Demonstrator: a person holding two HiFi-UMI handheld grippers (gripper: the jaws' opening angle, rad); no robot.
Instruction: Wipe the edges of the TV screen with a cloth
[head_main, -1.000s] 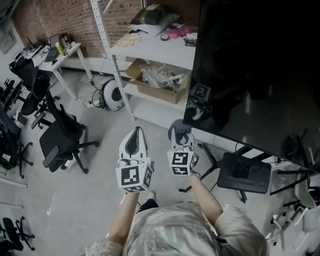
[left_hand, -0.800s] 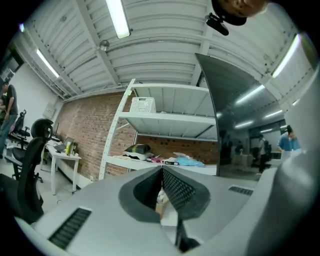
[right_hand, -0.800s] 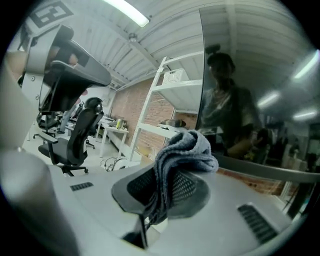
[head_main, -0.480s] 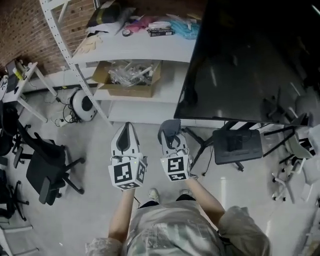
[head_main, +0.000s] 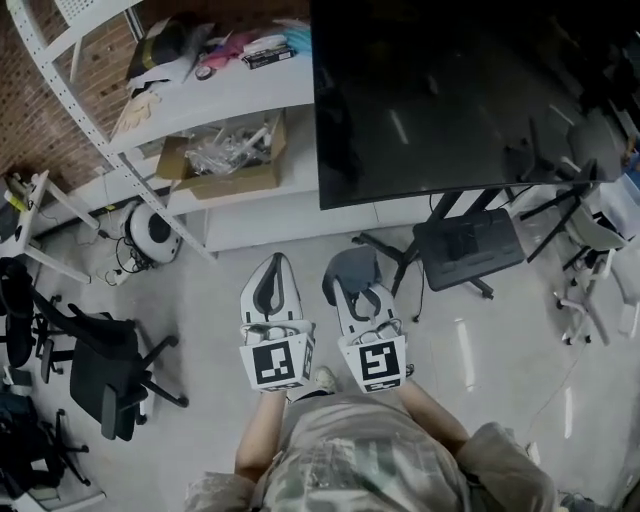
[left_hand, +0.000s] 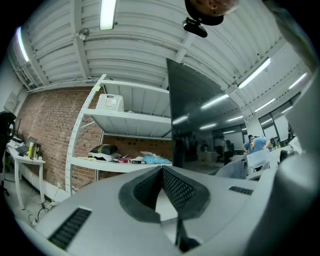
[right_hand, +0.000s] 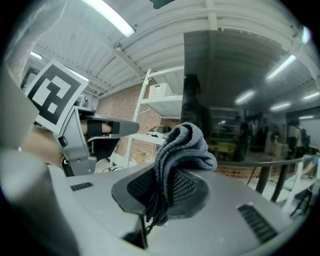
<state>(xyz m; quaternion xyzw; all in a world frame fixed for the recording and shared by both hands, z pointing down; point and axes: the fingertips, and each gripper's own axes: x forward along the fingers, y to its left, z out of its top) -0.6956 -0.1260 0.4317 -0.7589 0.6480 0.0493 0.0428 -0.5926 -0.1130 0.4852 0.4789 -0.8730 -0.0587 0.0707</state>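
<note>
A large dark TV screen (head_main: 440, 90) stands on a black stand, upper right in the head view; its left edge also shows in the left gripper view as TV screen (left_hand: 200, 120) and ahead in the right gripper view as TV screen (right_hand: 240, 90). My right gripper (head_main: 352, 282) is shut on a grey cloth (right_hand: 182, 150), a short way below the screen's lower left corner. The cloth (head_main: 350, 270) bunches at the jaw tips. My left gripper (head_main: 271, 285) is shut with nothing in it, beside the right one.
A white shelf unit (head_main: 200, 100) with a cardboard box (head_main: 225, 160) and clutter stands left of the TV. A black office chair (head_main: 105, 375) is at the left, a round white appliance (head_main: 152, 232) near the shelf, and the TV stand base (head_main: 468, 248) at the right.
The view has swung, so the TV now sits more centred and squarer ahead. Both grippers stay side by side, the cloth still held in the right one.
</note>
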